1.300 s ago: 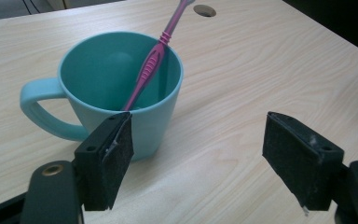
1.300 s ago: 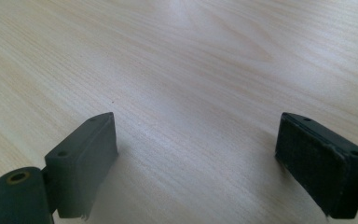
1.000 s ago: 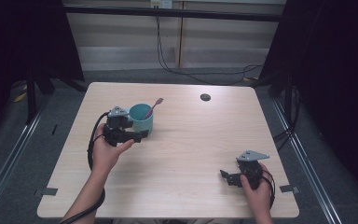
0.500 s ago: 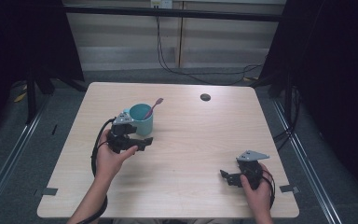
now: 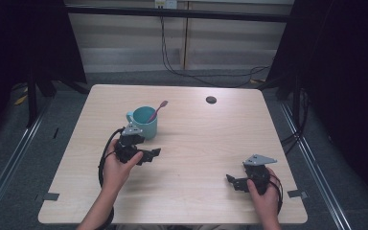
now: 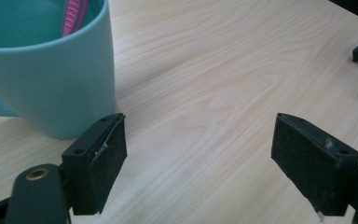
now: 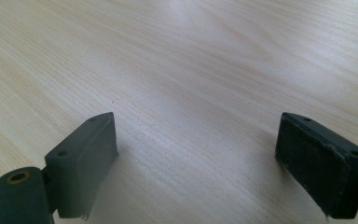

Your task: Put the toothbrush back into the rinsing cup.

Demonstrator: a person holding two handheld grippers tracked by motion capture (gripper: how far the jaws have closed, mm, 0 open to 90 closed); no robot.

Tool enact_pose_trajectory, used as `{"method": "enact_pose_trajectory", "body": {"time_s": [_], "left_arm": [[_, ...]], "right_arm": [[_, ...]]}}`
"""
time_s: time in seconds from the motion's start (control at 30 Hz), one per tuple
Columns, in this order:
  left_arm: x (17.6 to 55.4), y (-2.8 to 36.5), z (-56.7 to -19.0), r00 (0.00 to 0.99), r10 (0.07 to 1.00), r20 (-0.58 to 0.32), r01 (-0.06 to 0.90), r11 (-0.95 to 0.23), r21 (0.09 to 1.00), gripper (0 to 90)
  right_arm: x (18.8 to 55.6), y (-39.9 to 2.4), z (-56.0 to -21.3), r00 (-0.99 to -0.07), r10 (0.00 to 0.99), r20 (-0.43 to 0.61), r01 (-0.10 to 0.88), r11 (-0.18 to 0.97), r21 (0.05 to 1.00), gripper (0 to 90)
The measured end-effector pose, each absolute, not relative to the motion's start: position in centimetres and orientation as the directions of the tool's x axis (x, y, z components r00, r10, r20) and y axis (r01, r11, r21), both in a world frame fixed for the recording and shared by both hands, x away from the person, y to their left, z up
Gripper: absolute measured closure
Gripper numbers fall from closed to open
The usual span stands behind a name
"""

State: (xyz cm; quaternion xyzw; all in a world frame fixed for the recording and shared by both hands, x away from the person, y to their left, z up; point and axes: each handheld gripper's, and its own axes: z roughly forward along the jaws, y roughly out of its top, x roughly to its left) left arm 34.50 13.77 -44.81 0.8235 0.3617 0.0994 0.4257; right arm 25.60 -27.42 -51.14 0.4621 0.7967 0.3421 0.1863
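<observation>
Just beside open jaws, mug

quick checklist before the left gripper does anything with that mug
1. Left gripper open: ok, jaws stand wide apart with bare table between them.
2. Left gripper clear of the mug: ok, the mug stands just beside one jaw in the left gripper view, not between them.
3. Mug upright: ok, it stands on its base on the table.
4. Toothbrush in the mug: ok, the pink handle leans out over the rim.
5. Right gripper out of the way: ok, open and low near the table's front right.
6. Mug handle reachable: cannot tell, it points away to the far left side.
</observation>
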Motion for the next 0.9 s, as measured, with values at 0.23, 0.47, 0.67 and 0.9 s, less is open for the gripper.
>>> {"method": "enact_pose_trajectory", "body": {"time_s": [0.23, 0.47, 0.67, 0.9], "left_arm": [[34.1, 13.3, -45.6, 0.739, 0.662, -0.125, 0.500, -0.413, 0.762, 18.2], [33.7, 12.8, -46.4, 0.753, 0.648, -0.116, 0.490, -0.434, 0.756, 18.2], [33.3, 12.5, -47.2, 0.764, 0.632, -0.127, 0.490, -0.442, 0.751, 18.2], [32.7, 12.0, -48.2, 0.786, 0.604, -0.136, 0.486, -0.465, 0.740, 18.2]], "right_arm": [[25.6, -27.4, -51.1, -0.503, 0.864, 0.019, 0.609, 0.339, 0.717, 12.1], [25.6, -27.4, -51.1, -0.503, 0.864, 0.019, 0.609, 0.339, 0.717, 12.0], [25.6, -27.4, -51.1, -0.504, 0.864, 0.019, 0.609, 0.339, 0.717, 12.1], [25.6, -27.4, -51.1, -0.503, 0.864, 0.019, 0.609, 0.339, 0.717, 12.1]]}}
